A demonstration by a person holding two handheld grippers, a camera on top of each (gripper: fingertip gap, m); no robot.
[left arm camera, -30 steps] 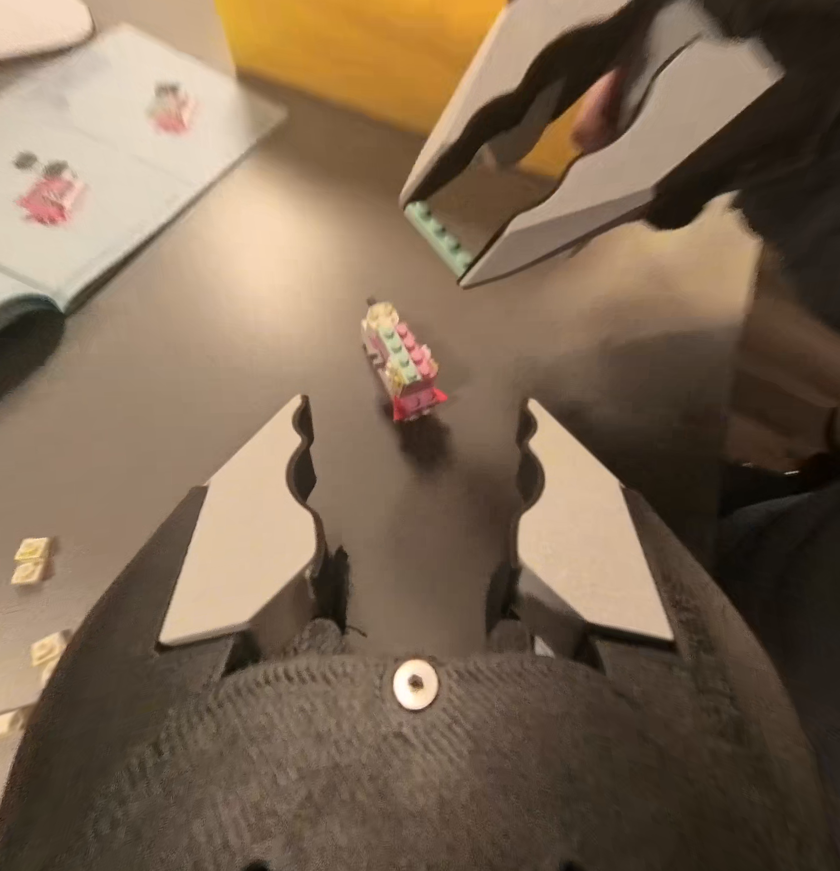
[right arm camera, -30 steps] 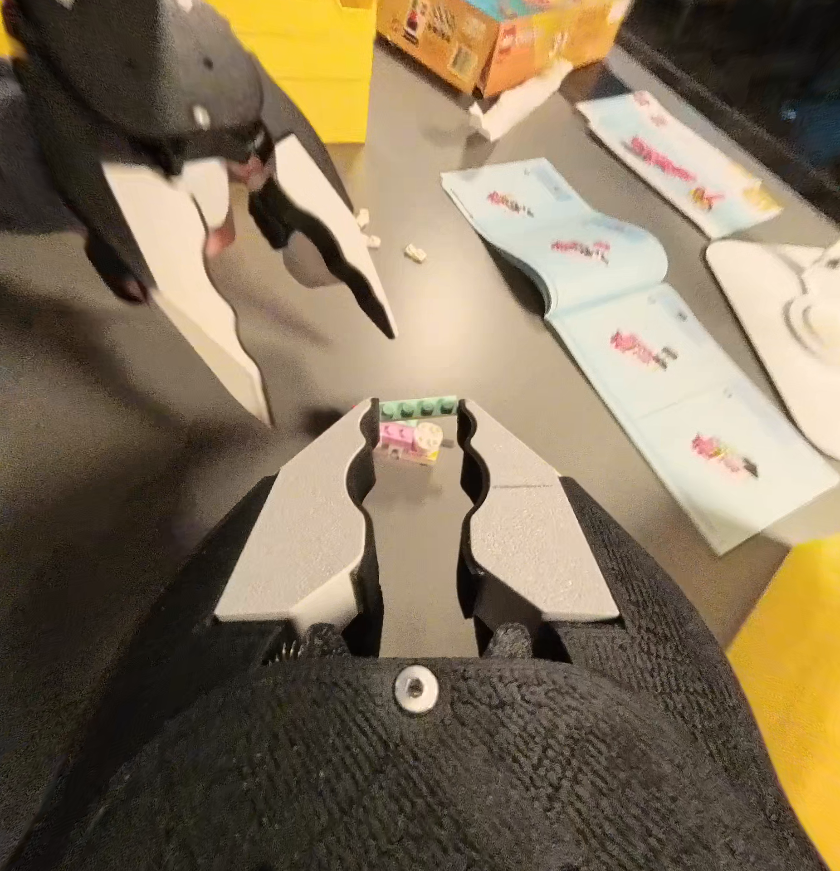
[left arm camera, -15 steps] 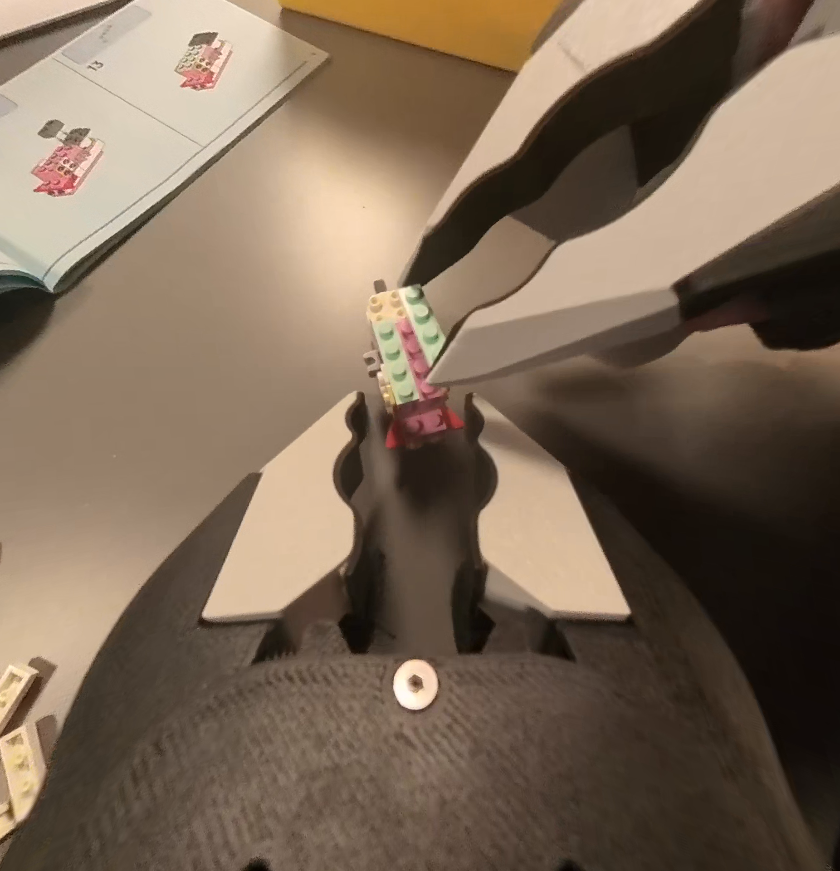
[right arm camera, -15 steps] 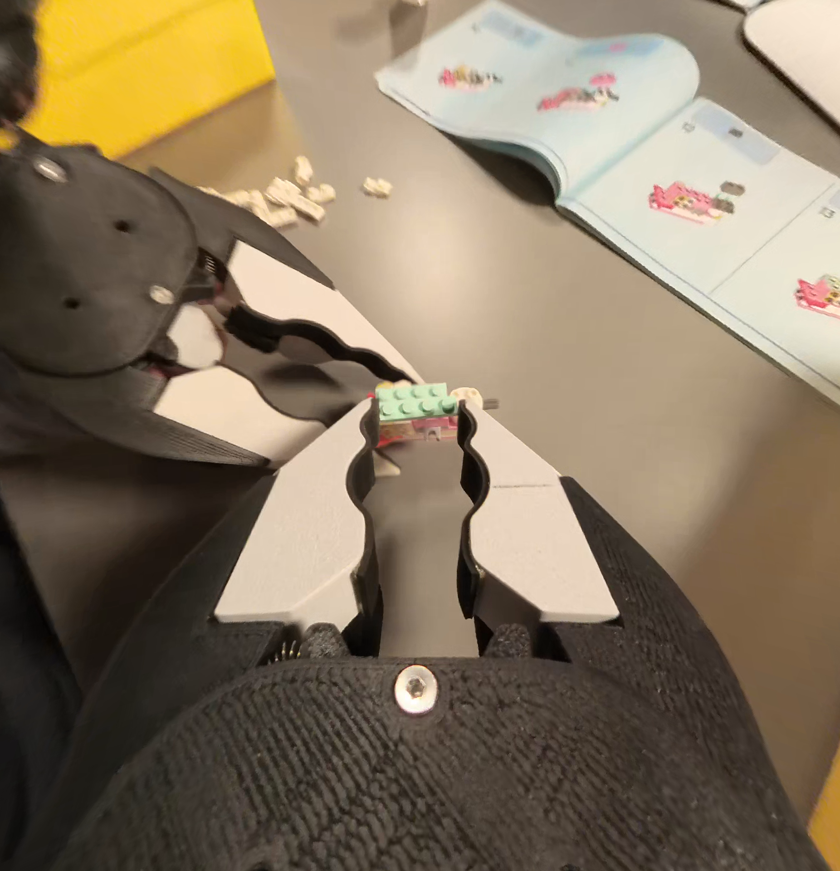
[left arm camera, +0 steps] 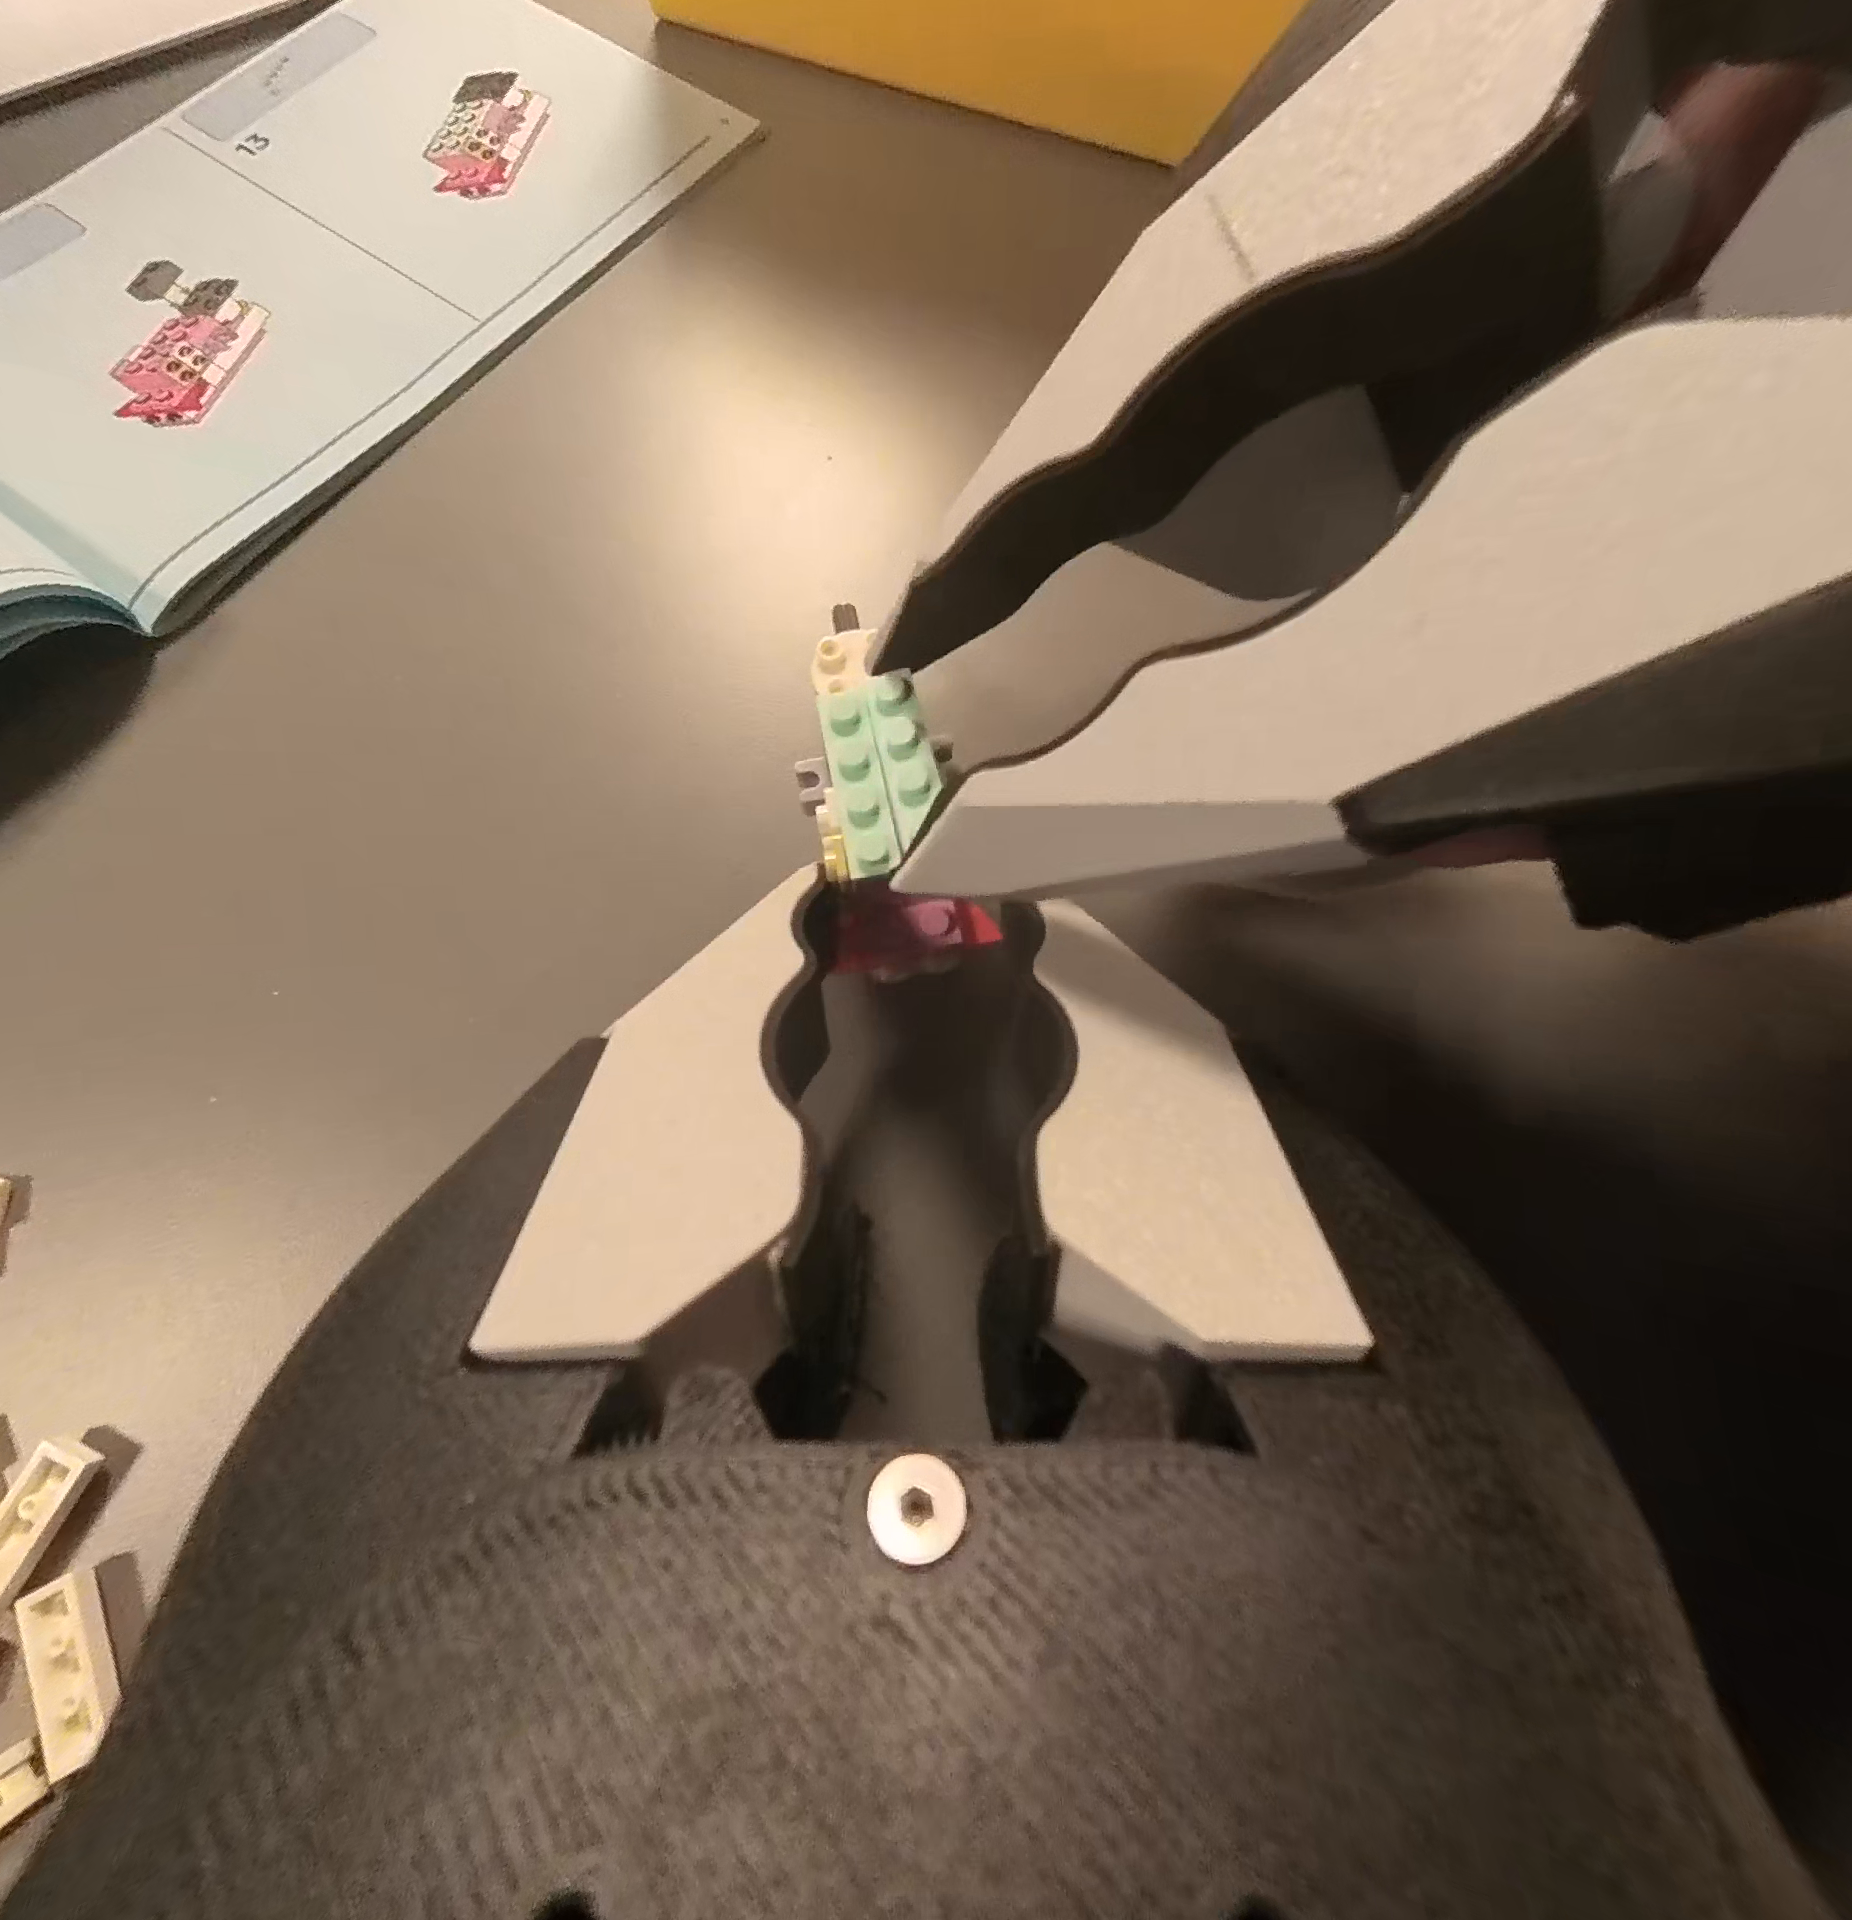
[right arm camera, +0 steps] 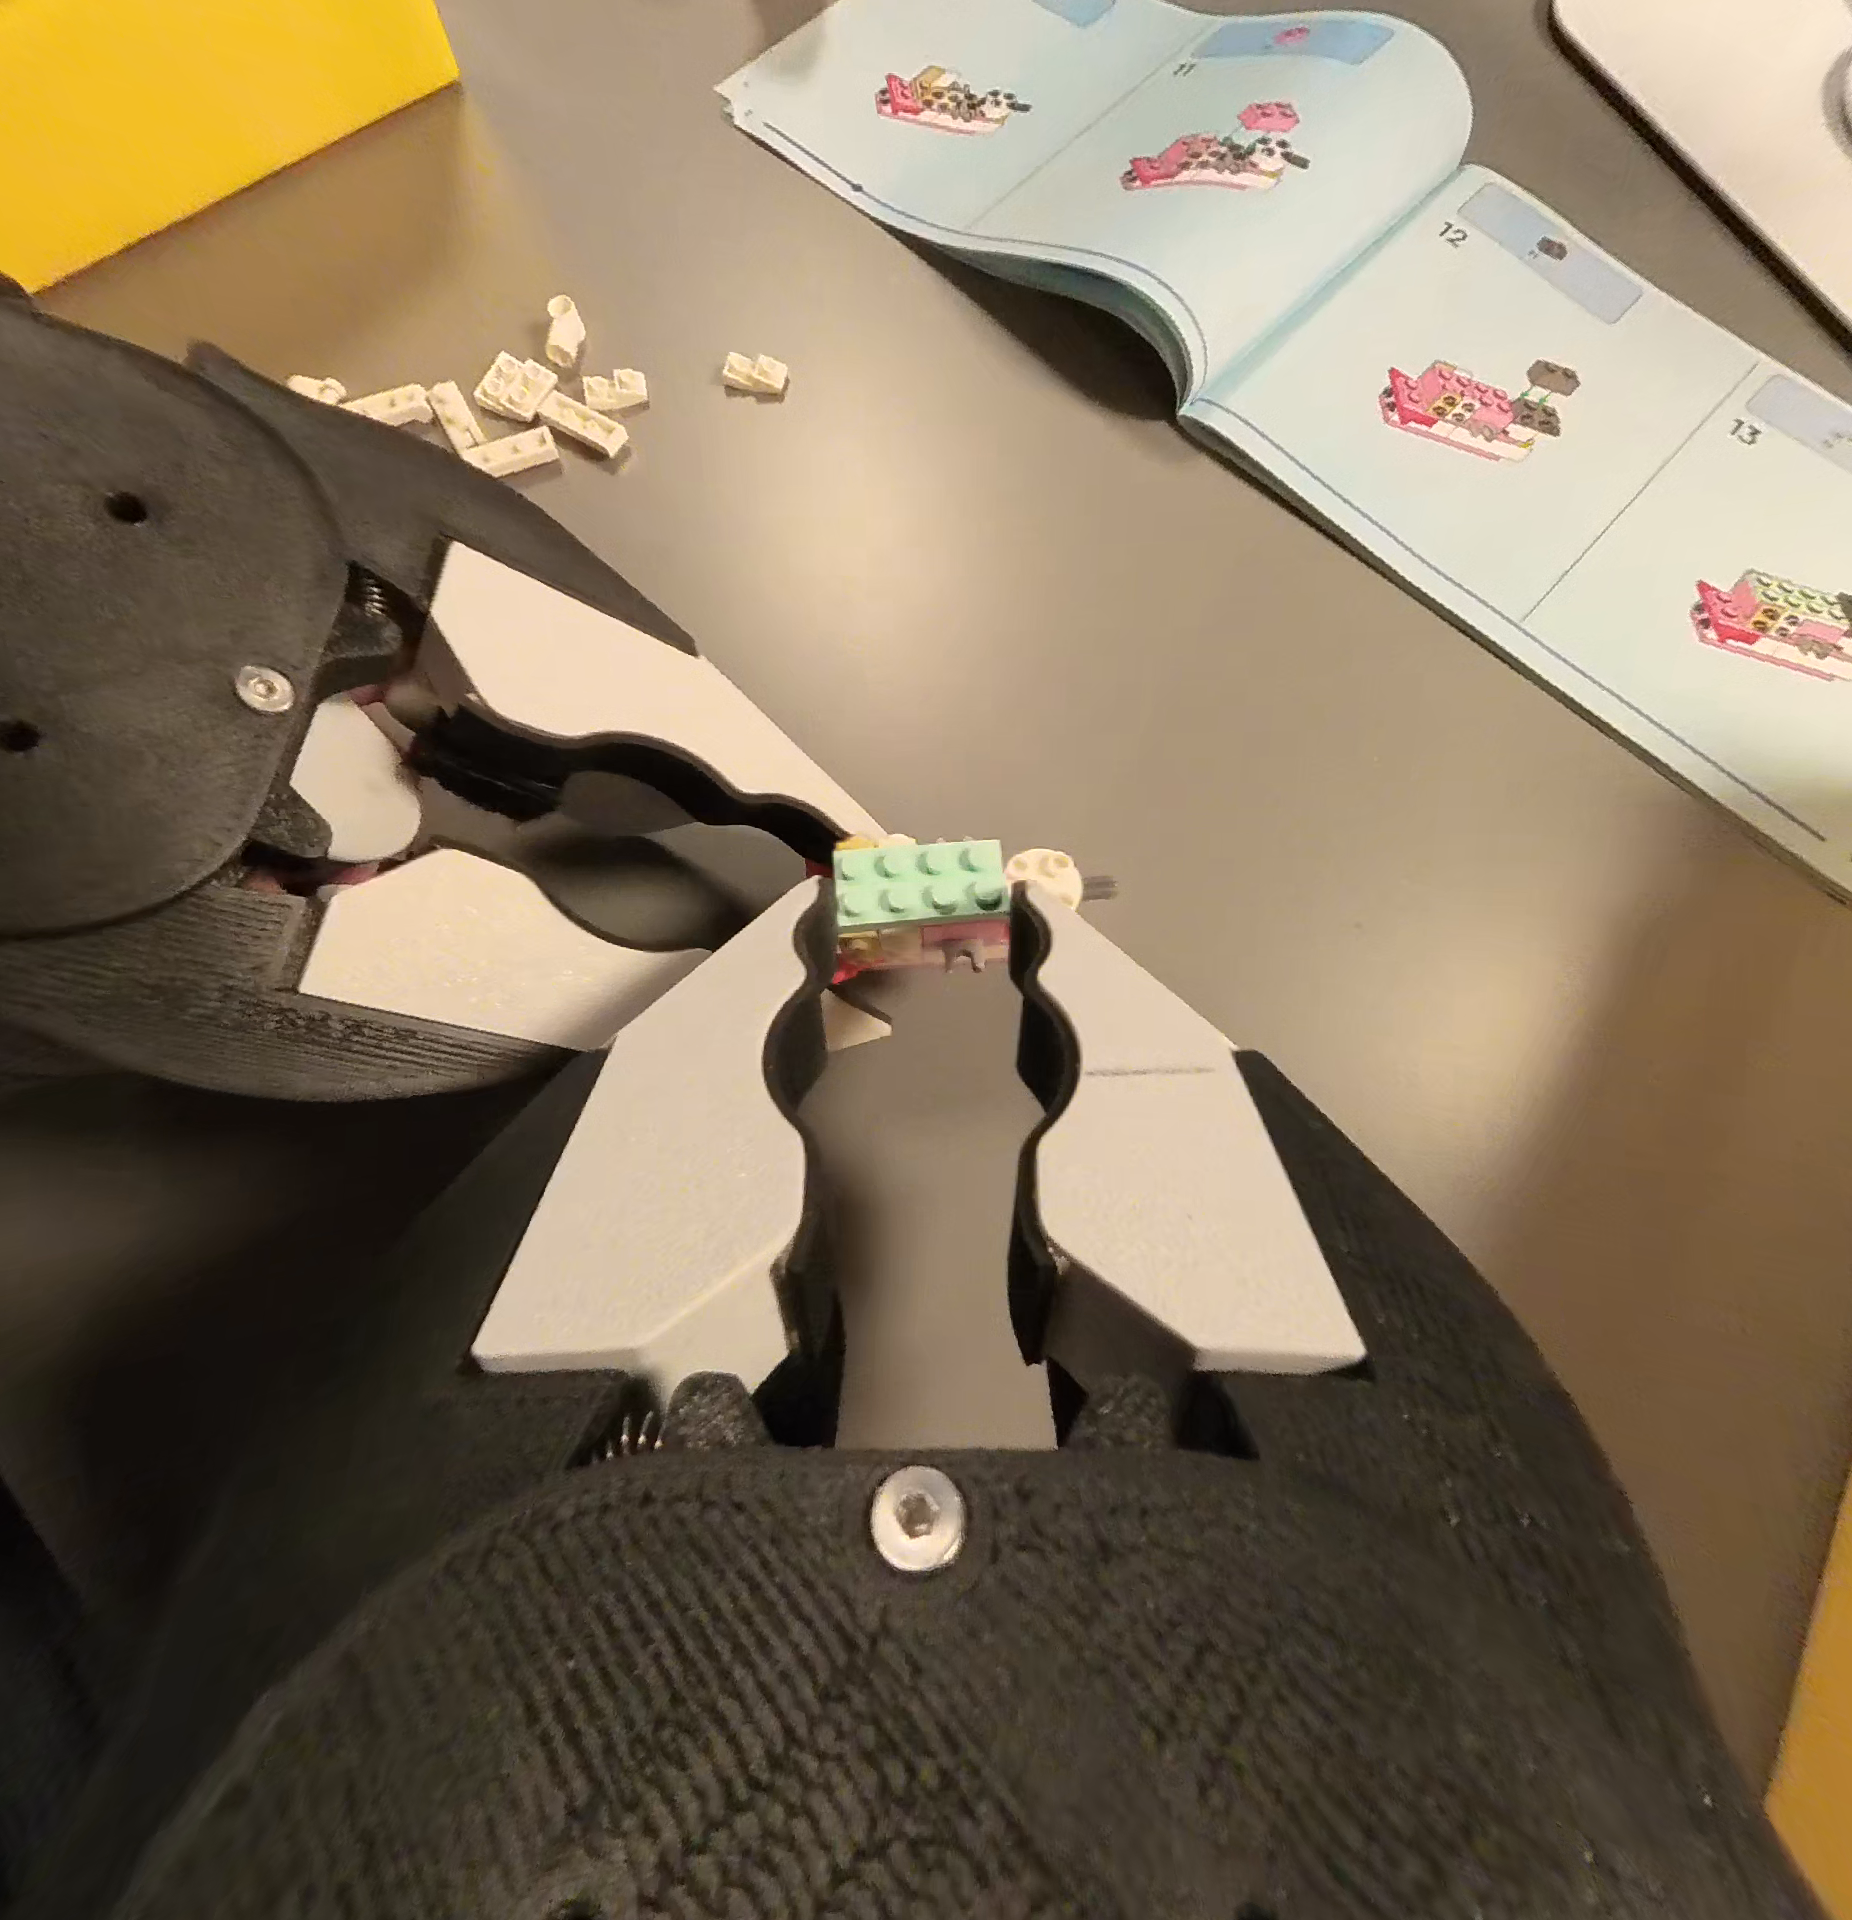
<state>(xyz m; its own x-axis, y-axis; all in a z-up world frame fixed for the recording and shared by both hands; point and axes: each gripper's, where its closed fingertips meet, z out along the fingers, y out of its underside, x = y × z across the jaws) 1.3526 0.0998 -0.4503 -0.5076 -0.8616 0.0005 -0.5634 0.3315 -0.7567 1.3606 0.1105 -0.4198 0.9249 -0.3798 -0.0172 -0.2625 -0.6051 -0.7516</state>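
Between the two pairs of fingertips sits one small brick model, mint-green studded plate on top, pink and red bricks beneath, a cream round piece at its far end. The left hand-held gripper pinches the model's red and pink end between its grey fingertips. The right hand-held gripper clamps the model's two ends under the green plate, both pads pressed against it, and the model appears to hang clear of the dark worktop.

Judging from this double hold, the model is being steadied from two sides; doing that well would mean keeping both grips square to the brick faces and squeezing gently, so that no stacked layer shears off.

Far to the left of the left hand-held gripper lies a heap of loose cream plates, about ten, with two strays just beside it. Ahead and to the right of the right hand-held gripper lies one open instruction booklet with pale blue pages. One yellow box stands at the far left.
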